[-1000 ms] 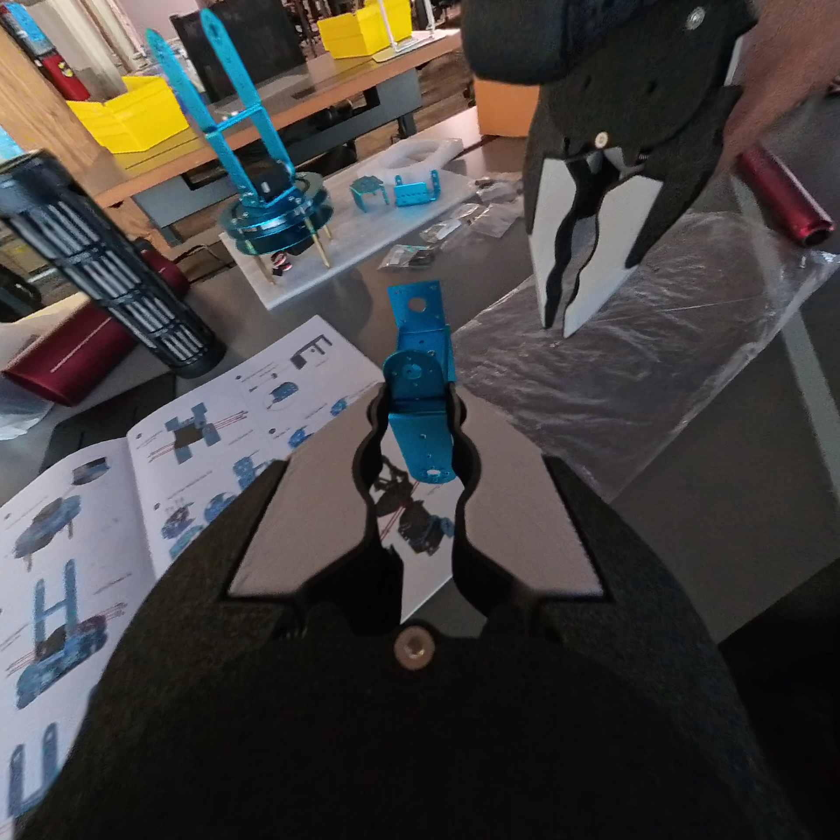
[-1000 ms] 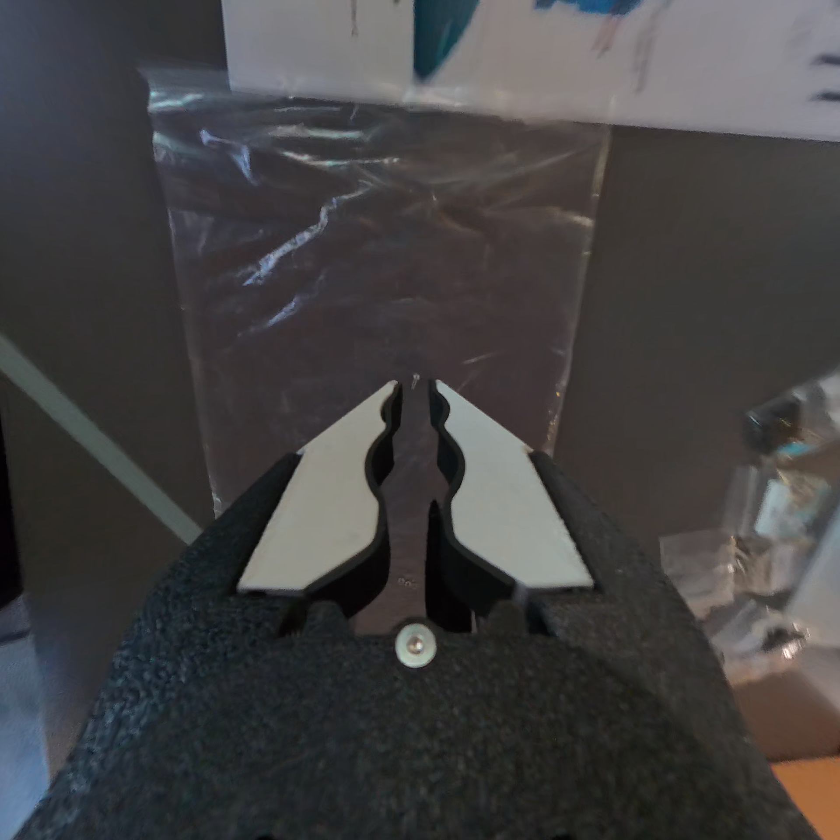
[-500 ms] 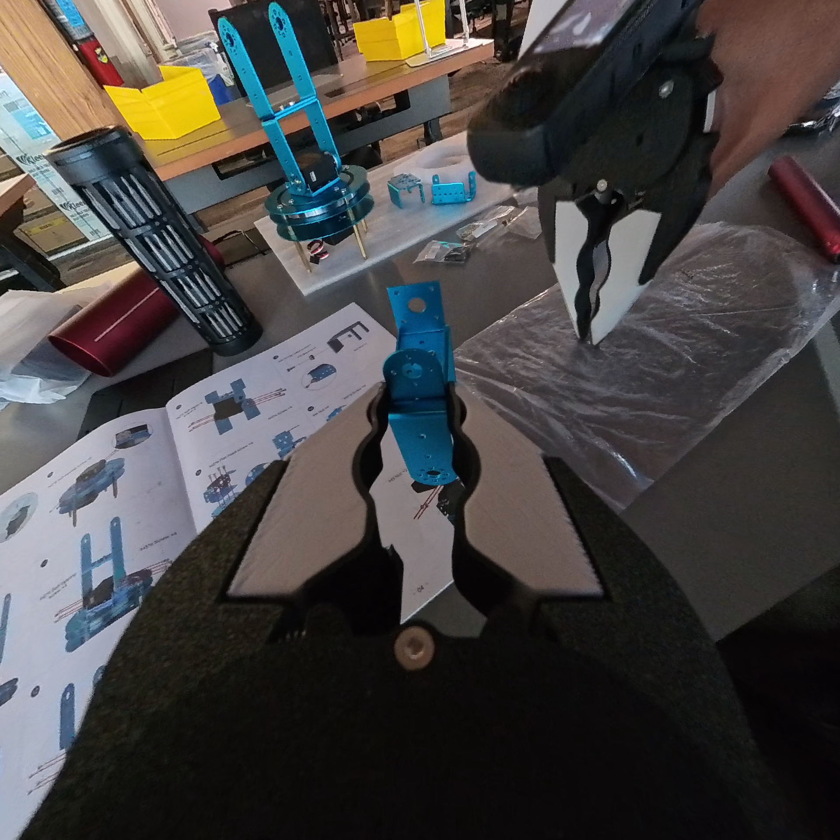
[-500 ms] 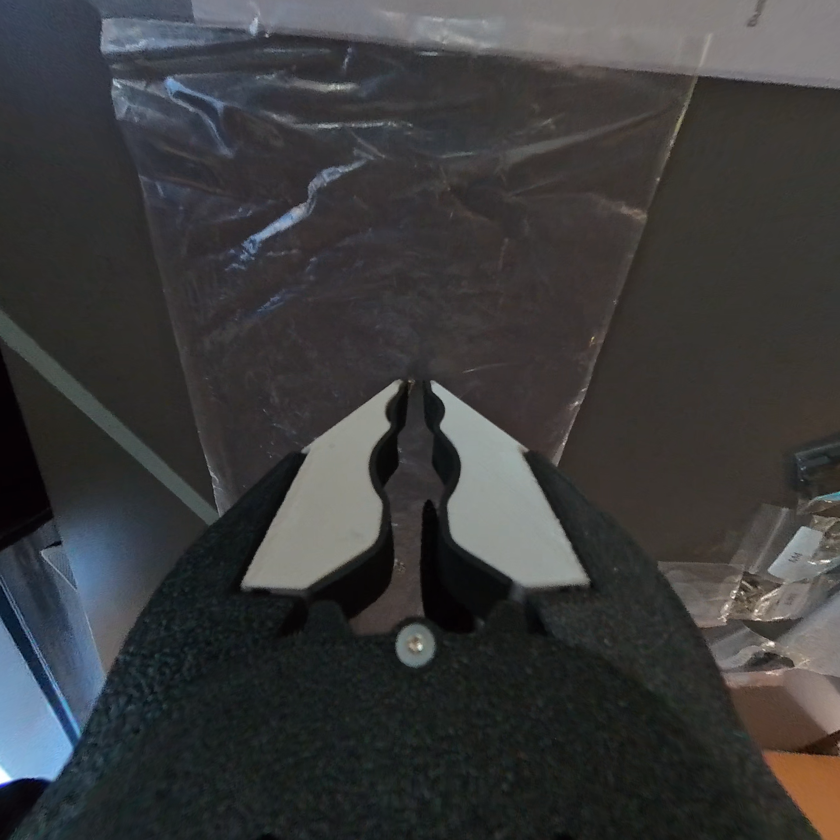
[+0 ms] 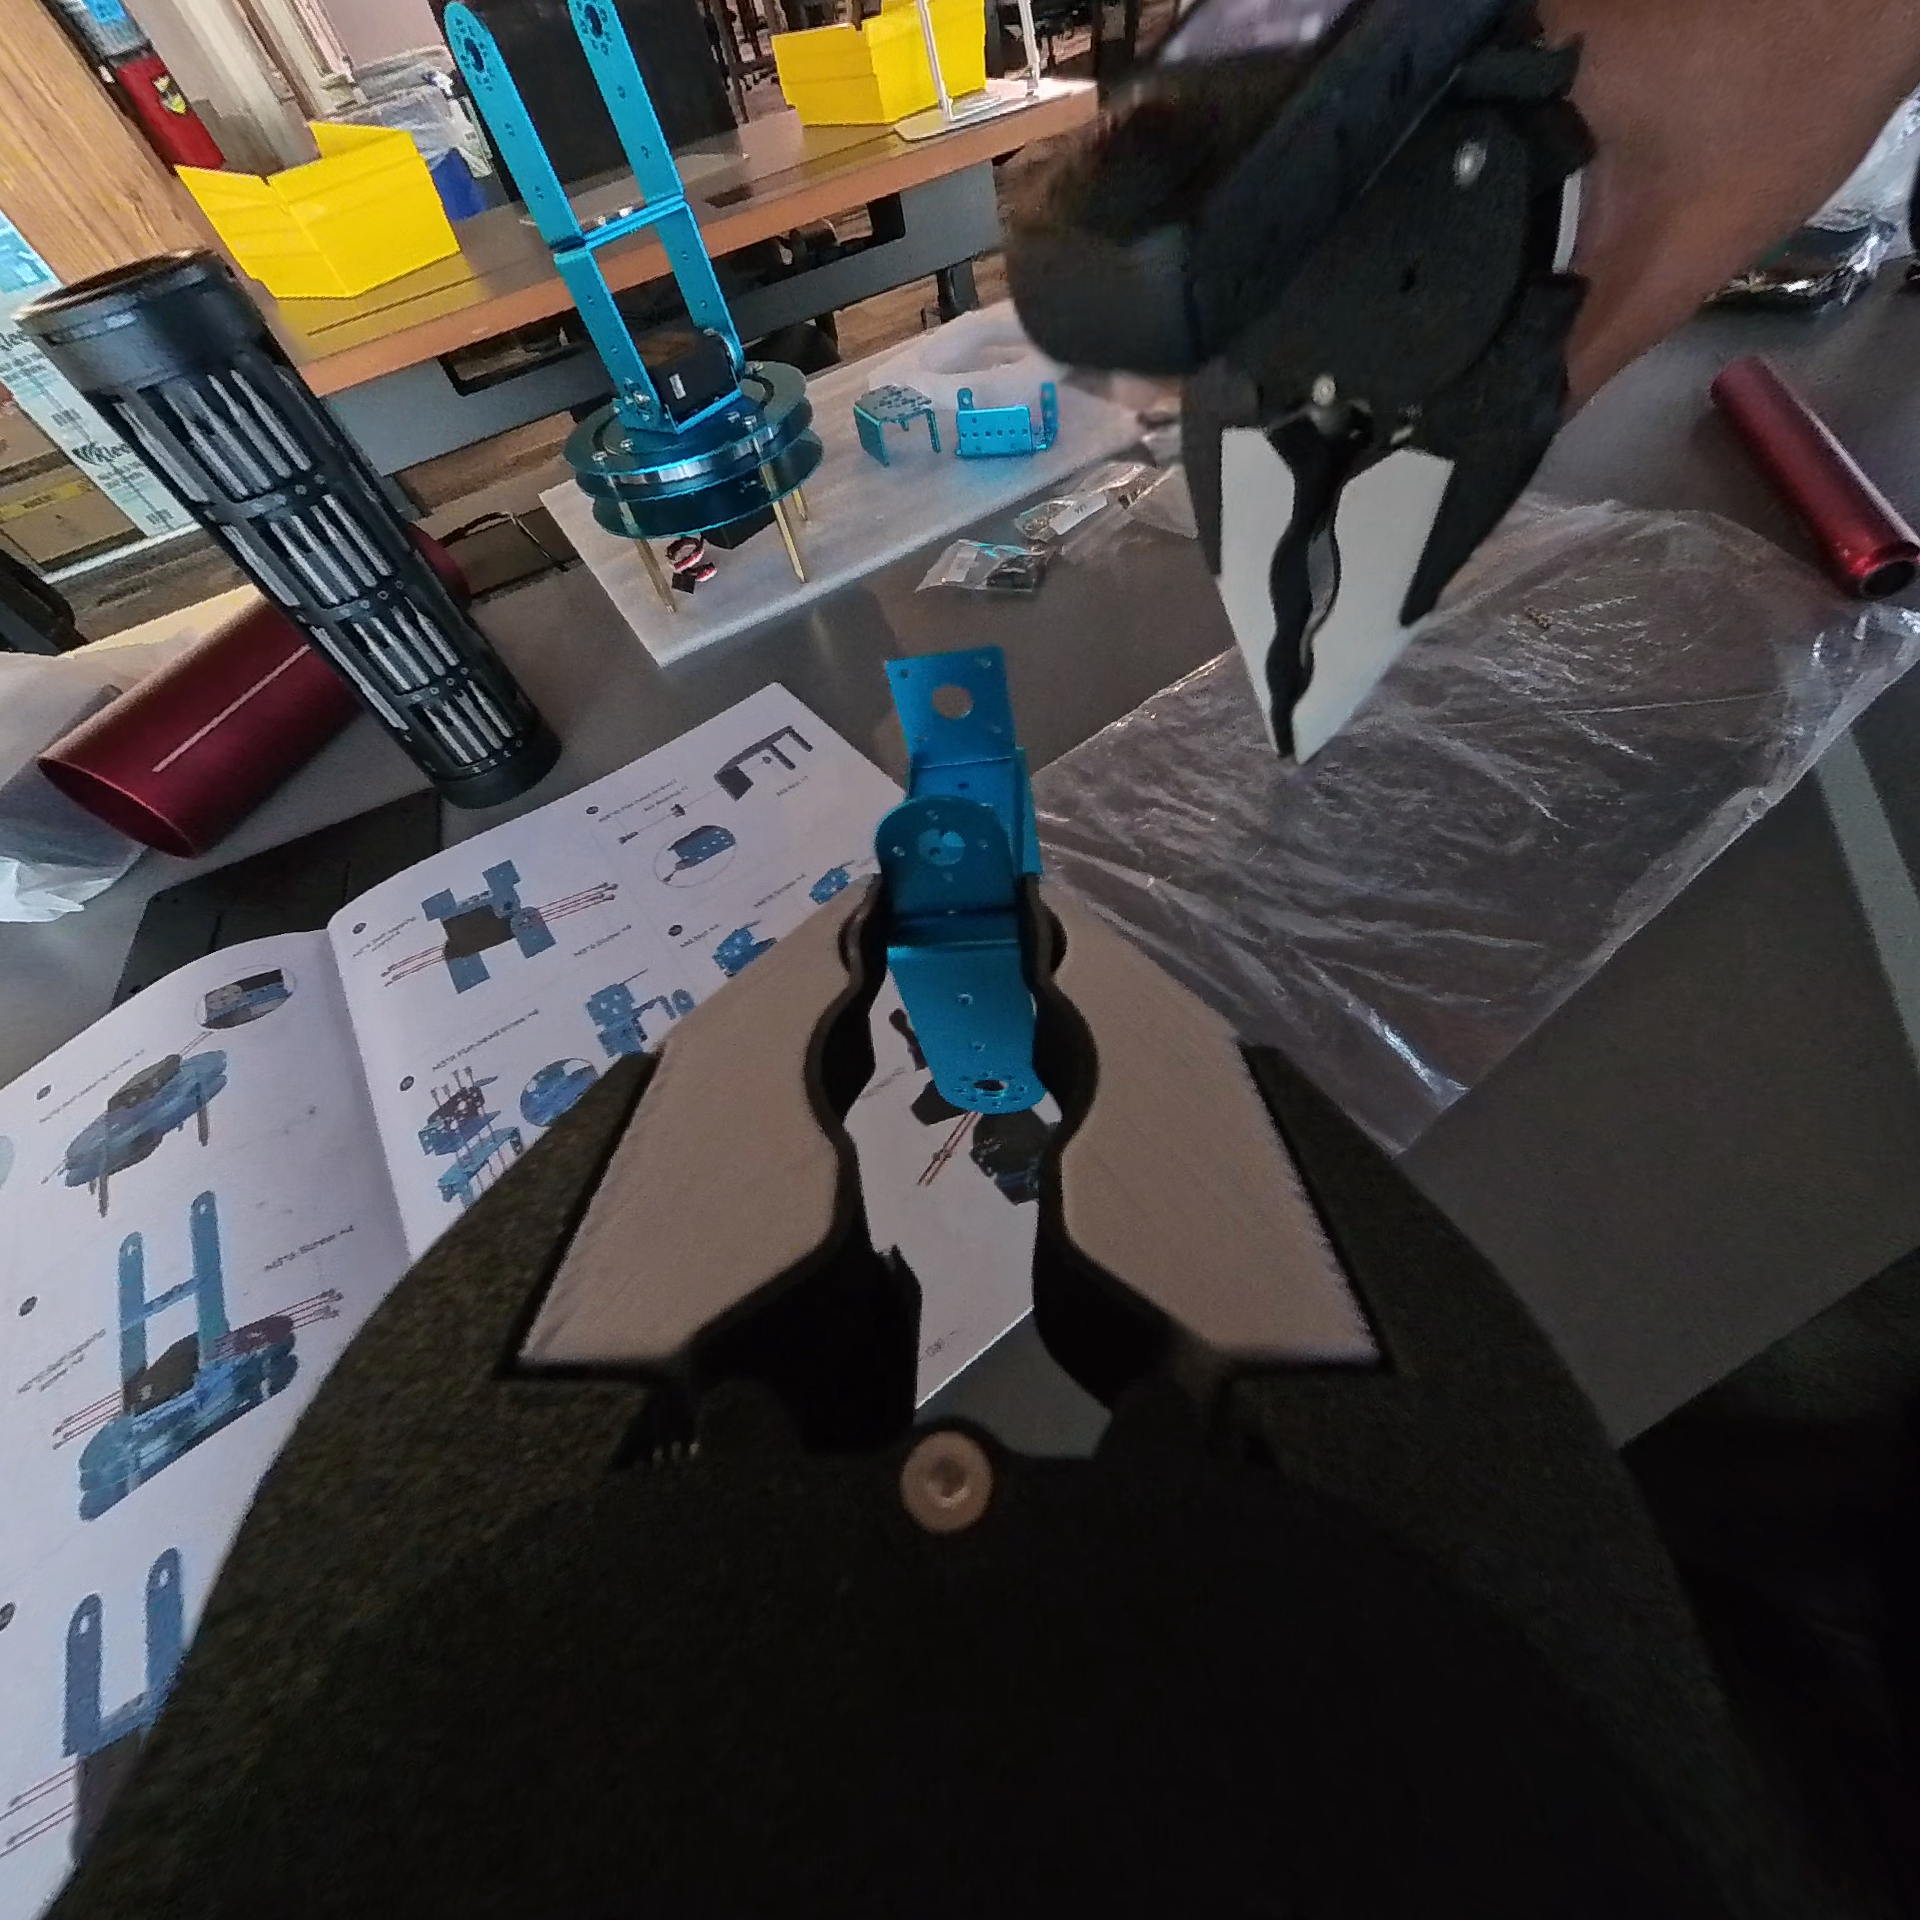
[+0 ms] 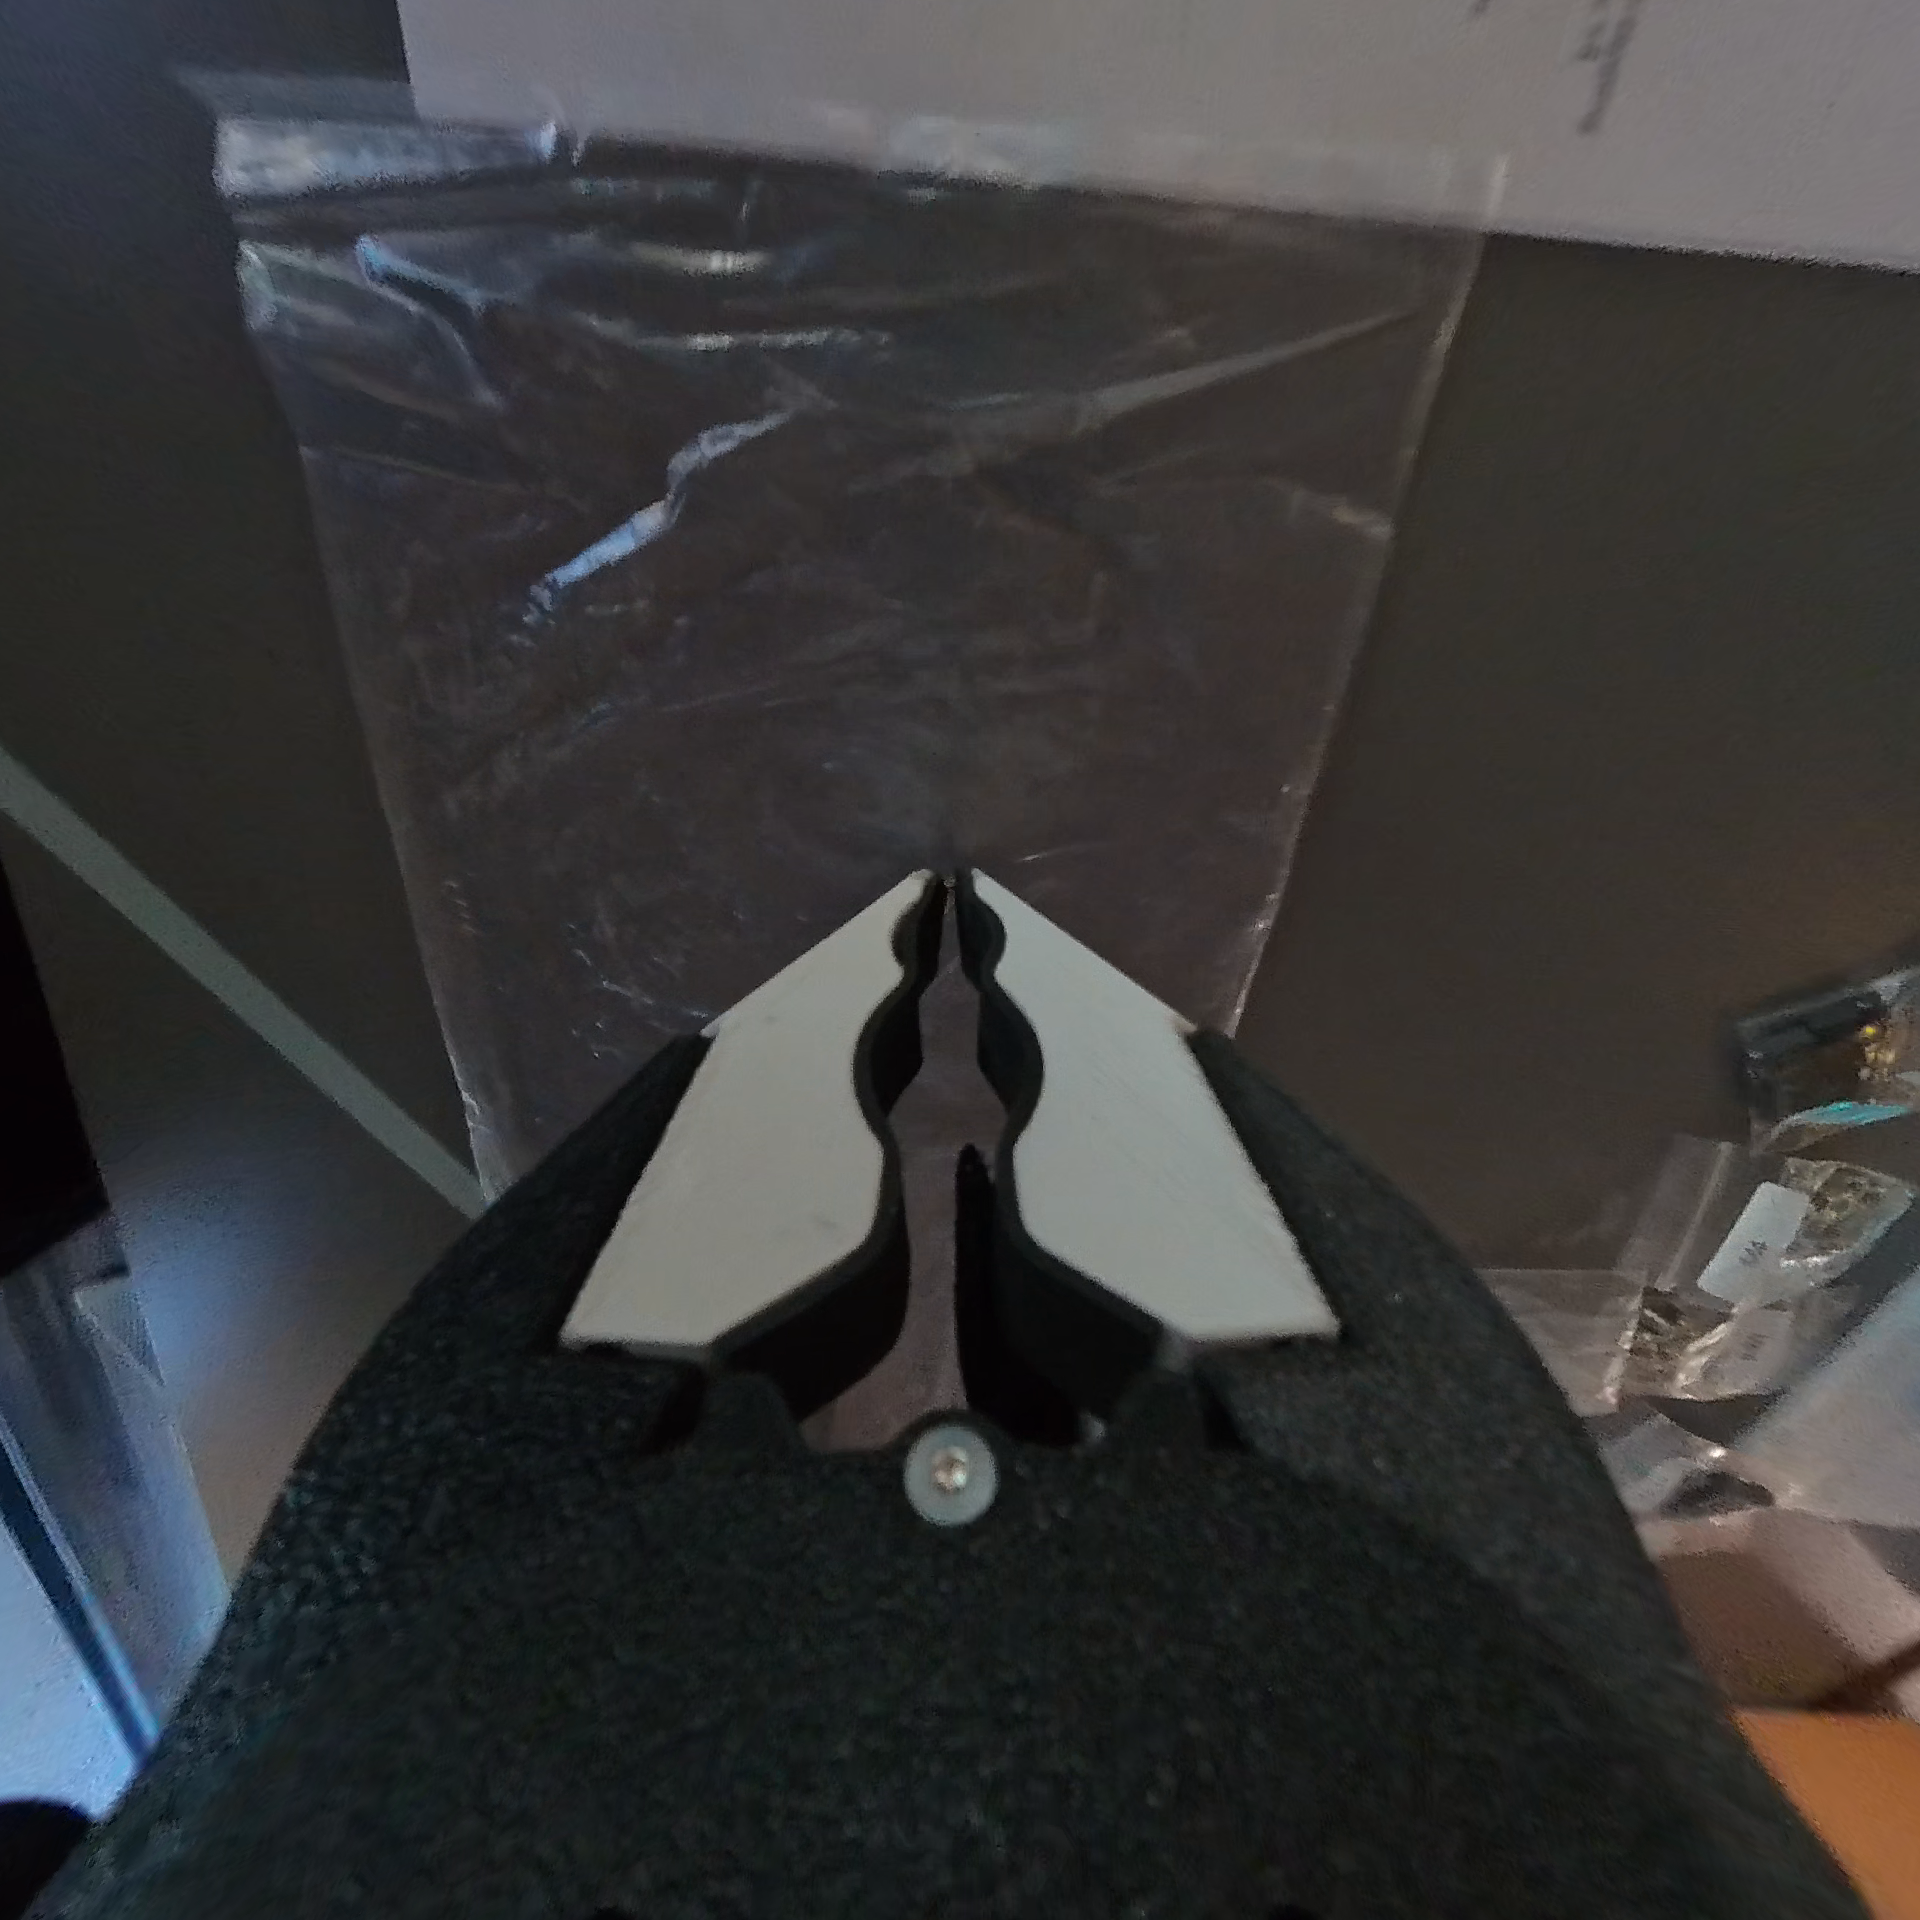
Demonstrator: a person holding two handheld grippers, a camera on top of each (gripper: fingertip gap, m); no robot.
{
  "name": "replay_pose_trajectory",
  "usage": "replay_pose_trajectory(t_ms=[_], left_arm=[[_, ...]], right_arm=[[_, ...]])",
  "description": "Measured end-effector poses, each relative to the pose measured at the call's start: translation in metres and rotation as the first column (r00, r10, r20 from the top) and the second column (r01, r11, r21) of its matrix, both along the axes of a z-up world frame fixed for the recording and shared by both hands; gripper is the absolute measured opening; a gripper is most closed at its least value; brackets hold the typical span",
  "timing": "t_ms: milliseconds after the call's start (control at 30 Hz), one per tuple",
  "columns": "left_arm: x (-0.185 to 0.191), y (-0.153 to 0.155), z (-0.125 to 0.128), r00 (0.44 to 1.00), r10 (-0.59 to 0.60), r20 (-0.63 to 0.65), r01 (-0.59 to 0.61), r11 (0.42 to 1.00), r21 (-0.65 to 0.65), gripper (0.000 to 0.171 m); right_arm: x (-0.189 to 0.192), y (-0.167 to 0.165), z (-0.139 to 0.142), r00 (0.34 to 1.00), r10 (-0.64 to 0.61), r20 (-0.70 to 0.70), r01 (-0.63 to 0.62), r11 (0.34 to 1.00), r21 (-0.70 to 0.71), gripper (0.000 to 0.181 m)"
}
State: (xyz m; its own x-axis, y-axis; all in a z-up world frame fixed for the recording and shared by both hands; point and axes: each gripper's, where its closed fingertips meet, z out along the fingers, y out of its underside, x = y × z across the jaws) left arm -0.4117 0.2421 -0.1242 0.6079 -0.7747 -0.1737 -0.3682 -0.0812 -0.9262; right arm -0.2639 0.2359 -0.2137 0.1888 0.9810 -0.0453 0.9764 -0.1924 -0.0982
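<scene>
**Inspector:** Since a second ago the right gripper (image 6: 951, 881) has narrowed and dropped; its tips now almost meet on the plastic bag (image 6: 831, 520). Whether they pinch film or some tiny part, I cannot tell.

**Clerk:** And the left?

**Inspector:** Left gripper (image 5: 956, 899) is unchanged, clamped on the blue bracket (image 5: 956, 997), which stands upright between its jaws above the open manual (image 5: 499, 987).

**Clerk:** How will that bracket handle?

**Inspector:** By my judgement it is thin folded metal: light, stiff, smooth-faced, so liable to twist in the grip. Hold across the flat sides, as now, clear of the holes.

**Clerk:** Farther out?

**Inspector:** The bag lies flat on the grey table (image 5: 1558, 1247), right of the manual. Beyond stand a black slotted cylinder (image 5: 291, 520), a blue arm assembly (image 5: 686, 436) and a red tube (image 5: 1808, 478).
</scene>
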Motion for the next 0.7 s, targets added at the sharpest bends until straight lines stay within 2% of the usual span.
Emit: replay_pose_trajectory(t_ms=[67,167,233,333,500,600,633,700], left_arm=[[0.002,-0.001,-0.001,1.000,-0.008,0.003,0.008,1.000,-0.004,0.024],[0.011,-0.005,-0.004,0.999,-0.037,0.022,0.038,0.999,-0.026,0.024],[0.020,-0.007,-0.008,0.997,-0.061,0.040,0.063,0.997,-0.050,0.024],[0.034,-0.011,-0.016,0.994,-0.095,0.051,0.099,0.991,-0.087,0.024],[0.061,-0.020,-0.024,0.985,-0.153,0.085,0.164,0.975,-0.151,0.024],[0.075,-0.023,-0.028,0.983,-0.174,0.066,0.182,0.971,-0.156,0.024],[0.078,-0.024,-0.028,0.982,-0.180,0.058,0.187,0.970,-0.152,0.024],[0.075,-0.019,-0.026,0.986,-0.162,0.036,0.165,0.977,-0.135,0.024]], right_arm=[[-0.004,0.005,0.012,0.991,-0.059,-0.121,0.058,0.998,-0.006,0.002],[-0.014,0.003,0.033,0.920,-0.148,-0.363,0.129,0.989,-0.075,0.001],[-0.022,0.001,0.049,0.826,-0.210,-0.523,0.167,0.977,-0.130,0.001],[-0.032,-0.008,0.075,0.632,-0.270,-0.726,0.163,0.963,-0.216,0.000],[-0.043,-0.027,0.105,0.397,-0.302,-0.867,0.082,0.952,-0.294,0.000],[-0.046,-0.030,0.108,0.353,-0.302,-0.886,0.086,0.953,-0.290,0.000],[-0.045,-0.027,0.105,0.357,-0.308,-0.882,0.112,0.951,-0.288,0.000],[-0.039,-0.024,0.089,0.453,-0.288,-0.843,0.163,0.957,-0.240,0.000]])
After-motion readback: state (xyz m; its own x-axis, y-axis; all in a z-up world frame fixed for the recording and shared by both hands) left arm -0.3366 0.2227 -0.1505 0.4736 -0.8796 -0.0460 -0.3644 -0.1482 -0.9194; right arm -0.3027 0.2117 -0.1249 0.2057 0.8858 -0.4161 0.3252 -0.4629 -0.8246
